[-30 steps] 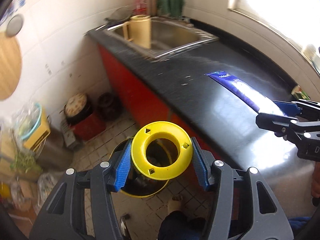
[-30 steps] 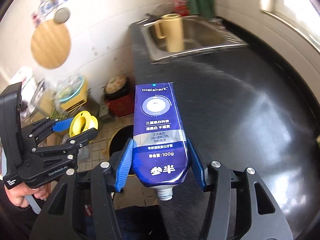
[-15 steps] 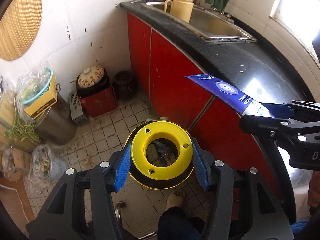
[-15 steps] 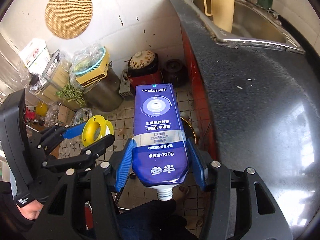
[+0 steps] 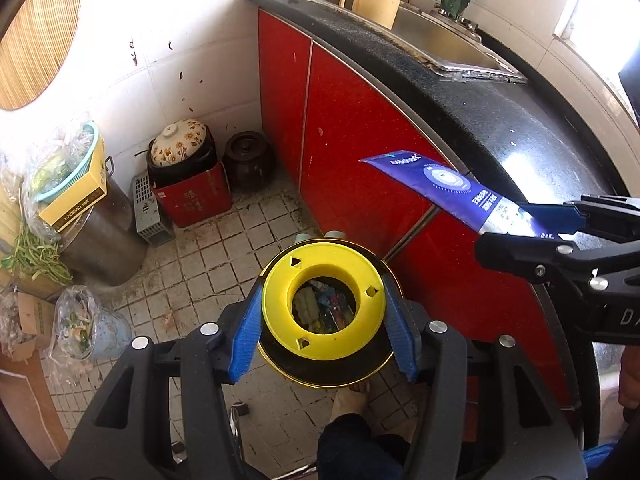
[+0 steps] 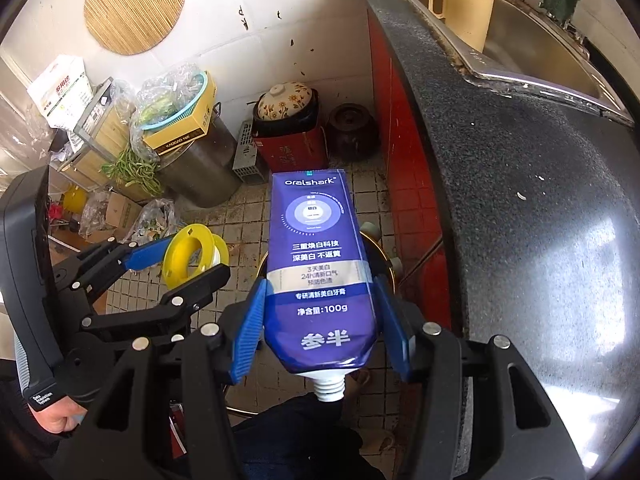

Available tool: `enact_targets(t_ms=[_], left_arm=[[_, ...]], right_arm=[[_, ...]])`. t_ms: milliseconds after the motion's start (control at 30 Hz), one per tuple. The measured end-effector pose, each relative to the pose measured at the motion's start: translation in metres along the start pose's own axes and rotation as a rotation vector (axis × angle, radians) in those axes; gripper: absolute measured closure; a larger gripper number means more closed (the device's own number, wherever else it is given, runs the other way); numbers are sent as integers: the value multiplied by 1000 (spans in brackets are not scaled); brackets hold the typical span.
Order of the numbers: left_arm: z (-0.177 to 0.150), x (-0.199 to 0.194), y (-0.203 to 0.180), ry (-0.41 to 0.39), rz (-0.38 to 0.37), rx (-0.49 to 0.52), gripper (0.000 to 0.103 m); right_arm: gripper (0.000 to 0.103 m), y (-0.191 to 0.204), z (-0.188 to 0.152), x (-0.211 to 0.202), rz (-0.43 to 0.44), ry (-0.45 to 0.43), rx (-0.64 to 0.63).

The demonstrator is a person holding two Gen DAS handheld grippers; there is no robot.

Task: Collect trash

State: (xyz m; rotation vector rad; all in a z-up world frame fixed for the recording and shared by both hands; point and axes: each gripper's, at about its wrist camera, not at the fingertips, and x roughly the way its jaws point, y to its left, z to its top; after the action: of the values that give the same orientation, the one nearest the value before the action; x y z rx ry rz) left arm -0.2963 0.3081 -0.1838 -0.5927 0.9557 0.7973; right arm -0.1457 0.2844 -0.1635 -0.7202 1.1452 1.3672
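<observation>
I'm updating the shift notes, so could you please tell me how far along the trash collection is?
Done: both pieces are picked up, and the bin on the floor already holds some rubbish. In hand: the left gripper clamps the yellow spool right above the bin's mouth; the right gripper grips the blue toothpaste tube, with the bin's rim showing under it. Left: releasing both into the bin.
</observation>
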Motion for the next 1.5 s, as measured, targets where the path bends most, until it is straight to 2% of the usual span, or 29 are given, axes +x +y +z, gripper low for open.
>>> enact_targets(t_ms=[133, 200, 233, 300, 400, 533, 700, 767, 900, 1033, 1200, 1367, 1500], left_arm=[[1, 2, 1, -3, -14, -3, 48], [1, 2, 2, -13, -3, -4, 35], [1, 2, 3, -19, -5, -7, 25], [1, 1, 4, -23, -8, -17, 23], [1, 1, 5, -16, -9, -17, 23], [1, -6, 1, -14, -18, -12, 15], [4, -22, -28, -6, -35, 43, 7], [8, -31, -51, -13, -63, 94, 7], [16, -43, -111, -15, -155, 227, 7], [18, -50, -193, -13, -281, 417, 7], [8, -63, -295, -8, -434, 675, 7], [-17, -86, -386, -26, -566, 897, 7], [-32, -97, -425, -17, -618, 983, 7]], right_arm=[[50, 5, 5, 0, -2, -6, -4], [47, 7, 9, 0, 4, -3, -7], [44, 6, 10, -1, 5, -5, -6], [35, 7, 12, -6, 1, -19, -6], [34, 4, 12, -15, 2, -31, -6], [27, -3, 6, -34, -8, -63, 14], [19, -31, -16, -82, -38, -135, 101], [16, -49, -30, -105, -62, -166, 147], [13, -93, -78, -162, -166, -249, 278], [12, -132, -137, -213, -320, -307, 419], [12, -175, -223, -264, -444, -366, 662], [12, -195, -303, -304, -535, -416, 841], [12, -197, -352, -321, -572, -429, 927]])
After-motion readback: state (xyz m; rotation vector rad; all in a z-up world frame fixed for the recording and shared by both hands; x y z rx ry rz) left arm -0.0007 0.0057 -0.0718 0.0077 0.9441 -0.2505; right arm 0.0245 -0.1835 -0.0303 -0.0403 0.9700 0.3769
